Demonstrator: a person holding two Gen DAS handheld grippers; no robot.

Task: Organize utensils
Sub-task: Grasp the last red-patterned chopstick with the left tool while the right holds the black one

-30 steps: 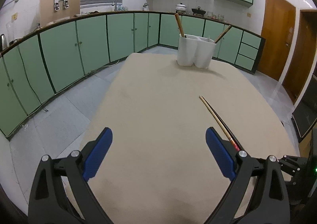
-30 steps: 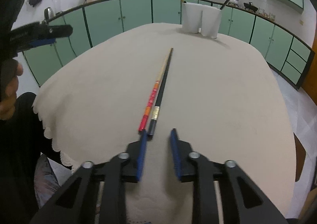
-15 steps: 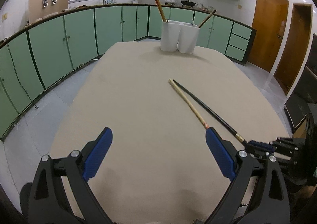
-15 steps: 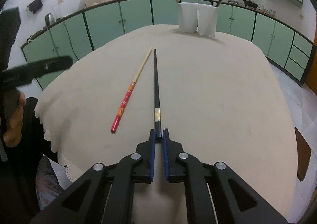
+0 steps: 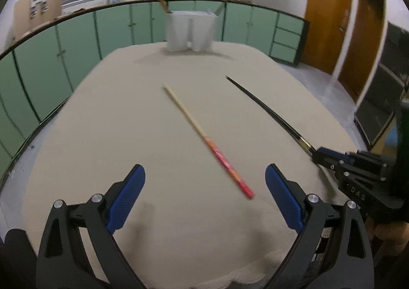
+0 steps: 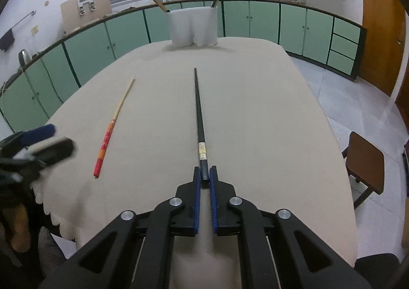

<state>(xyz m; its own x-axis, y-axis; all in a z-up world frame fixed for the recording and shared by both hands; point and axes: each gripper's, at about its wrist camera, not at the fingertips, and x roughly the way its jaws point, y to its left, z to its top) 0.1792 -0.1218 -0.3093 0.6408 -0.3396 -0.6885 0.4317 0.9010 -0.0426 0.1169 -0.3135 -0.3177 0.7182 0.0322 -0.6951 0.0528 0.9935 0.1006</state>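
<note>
Surface: a rounded surface (image 6: 255, 115) under a plain beige cloth, matte, with a scalloped lace hem at the near left edge.
Room: a kitchen; green cabinets (image 6: 263, 20) with dark trim curve round the far wall, a pot and a wok stand on their top, a grey shutter is at upper left, and there are wooden doors (image 5: 329, 25) to the right over pale floor tiles.
Black stick: a black chopstick (image 6: 199, 115), slim and tapered, with a pale band near its thick end, pointing at the holder; whether its tip rests on the cloth I cannot tell.
Red stick: a chopstick (image 5: 204, 139) of pale wood with a red-orange painted handle, lying flat on the cloth left of the black one and well apart from it.
Holder: a white twin-lobed holder (image 6: 193, 27), smooth, at the far edge of the surface; a brown stick leans out of each side.
Right tongs: the right tongs (image 6: 203, 179) are clenched on the thick end of the black chopstick, blue ribbed pads pressed on either side.
Left tongs: the left tongs (image 5: 204, 185) are released, spread wide, low over the near edge, the red handle end lying between their blue pads (image 5: 126, 195) but untouched.
Around: a brown wooden stool (image 6: 365, 161) beside the surface on the right.
</note>
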